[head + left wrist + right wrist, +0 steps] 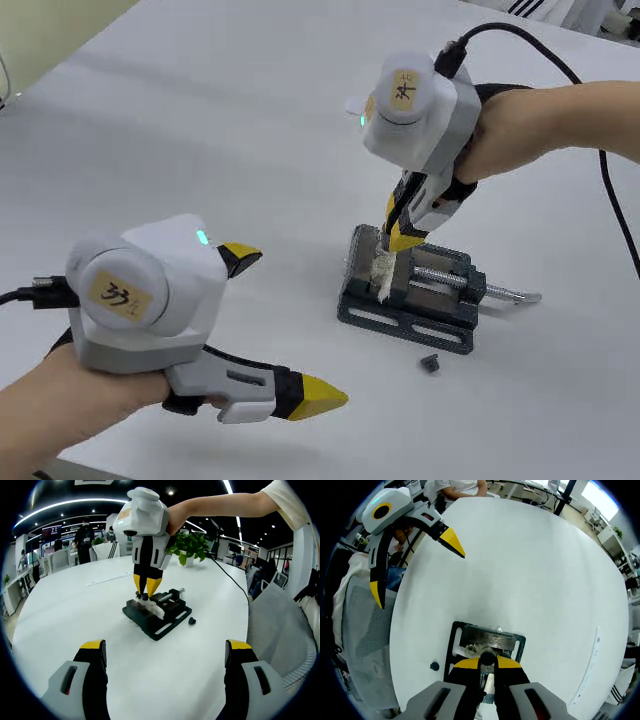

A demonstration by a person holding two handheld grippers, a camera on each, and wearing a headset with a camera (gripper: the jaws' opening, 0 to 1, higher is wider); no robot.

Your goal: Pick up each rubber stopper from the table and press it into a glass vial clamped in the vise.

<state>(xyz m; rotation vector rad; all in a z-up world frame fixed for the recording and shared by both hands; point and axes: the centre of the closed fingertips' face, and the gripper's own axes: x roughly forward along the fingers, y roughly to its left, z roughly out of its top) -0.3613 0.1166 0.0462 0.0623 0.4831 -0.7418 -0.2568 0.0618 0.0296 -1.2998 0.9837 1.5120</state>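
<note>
Each gripper has a tan sticker on its round cap with a handwritten scrawl, and I can't read either one. The right gripper, centre right in the head view, points straight down into the black vise. It's clenched on a dark rubber stopper, right next to the glass vial clamped there with some white wrapping. The left gripper, lower left, is spread wide with nothing in it, well apart from the vise. A spare stopper lies on the white desk just beside the vise base. A black cable trails along the right edge, and there's a potted plant behind.
</note>
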